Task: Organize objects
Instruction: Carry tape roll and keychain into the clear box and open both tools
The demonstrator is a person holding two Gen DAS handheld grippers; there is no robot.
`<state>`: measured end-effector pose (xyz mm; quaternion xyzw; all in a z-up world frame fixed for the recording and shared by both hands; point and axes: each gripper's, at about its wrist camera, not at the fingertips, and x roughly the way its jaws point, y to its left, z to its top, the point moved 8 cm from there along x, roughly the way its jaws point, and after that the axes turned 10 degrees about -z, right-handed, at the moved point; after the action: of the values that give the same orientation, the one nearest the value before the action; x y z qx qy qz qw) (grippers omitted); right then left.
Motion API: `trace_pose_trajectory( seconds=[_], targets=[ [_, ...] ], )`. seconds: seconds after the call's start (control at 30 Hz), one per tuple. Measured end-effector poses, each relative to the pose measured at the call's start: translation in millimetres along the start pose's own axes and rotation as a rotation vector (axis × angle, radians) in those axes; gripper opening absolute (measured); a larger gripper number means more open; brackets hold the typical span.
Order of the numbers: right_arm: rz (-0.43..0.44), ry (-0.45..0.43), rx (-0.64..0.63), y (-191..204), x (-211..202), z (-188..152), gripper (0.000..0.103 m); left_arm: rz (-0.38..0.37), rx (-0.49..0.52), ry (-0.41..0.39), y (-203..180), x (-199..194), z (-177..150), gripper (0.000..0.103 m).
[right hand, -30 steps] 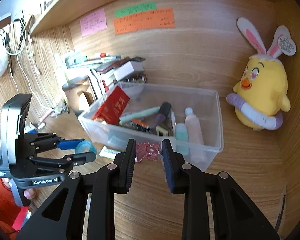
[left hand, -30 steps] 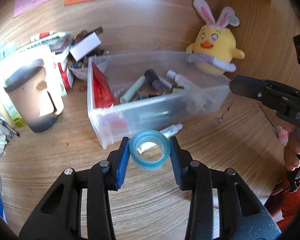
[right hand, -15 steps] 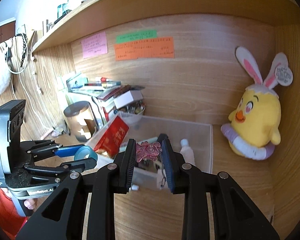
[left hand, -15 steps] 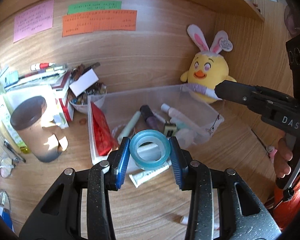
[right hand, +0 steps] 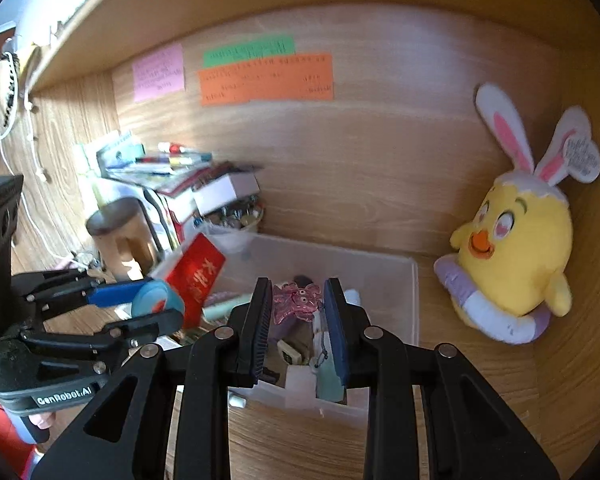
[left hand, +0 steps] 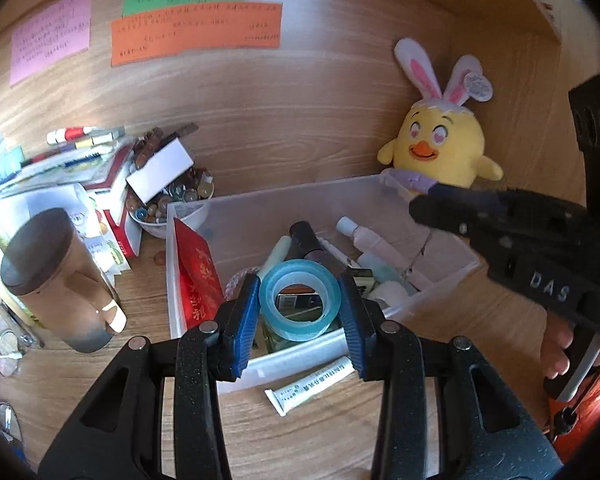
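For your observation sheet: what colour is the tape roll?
Light blue tape roll, clearest in the left wrist view.

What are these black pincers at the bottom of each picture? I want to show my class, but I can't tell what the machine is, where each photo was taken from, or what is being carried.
There is no machine: a person holds a hand-squeezed claw in each hand, and a wide-angle camera on each claw looks forward along its two fingers. One picture comes from the left claw, the other from the right claw, so each also catches the other claw from the side. The left claw grips a roll of blue tape. The right claw pinches a small pink transparent charm. Both hover over a clear plastic box of pens, tubes and a red packet on a wooden desk. A white tube lies on the desk before the box; a yellow chick plush sits beside it.
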<state>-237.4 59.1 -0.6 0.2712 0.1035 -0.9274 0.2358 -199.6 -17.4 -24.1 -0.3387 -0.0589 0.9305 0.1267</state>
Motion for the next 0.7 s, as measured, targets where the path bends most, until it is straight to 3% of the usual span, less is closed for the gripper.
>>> trace_pose_trajectory(
  seconds=[0.37,0.7],
  targets=[
    [0.006,0.137,-0.008,-3.6,45.5,-32.5,0.024,0.006,-0.048,0.051,14.8,34.6,-8.4,0.039],
    [-0.017,0.183,-0.038,-2.3,63.9,-44.3,0.024,-0.008,-0.025,0.066,9.3,36.5,-12.1,0.039]
  ],
)
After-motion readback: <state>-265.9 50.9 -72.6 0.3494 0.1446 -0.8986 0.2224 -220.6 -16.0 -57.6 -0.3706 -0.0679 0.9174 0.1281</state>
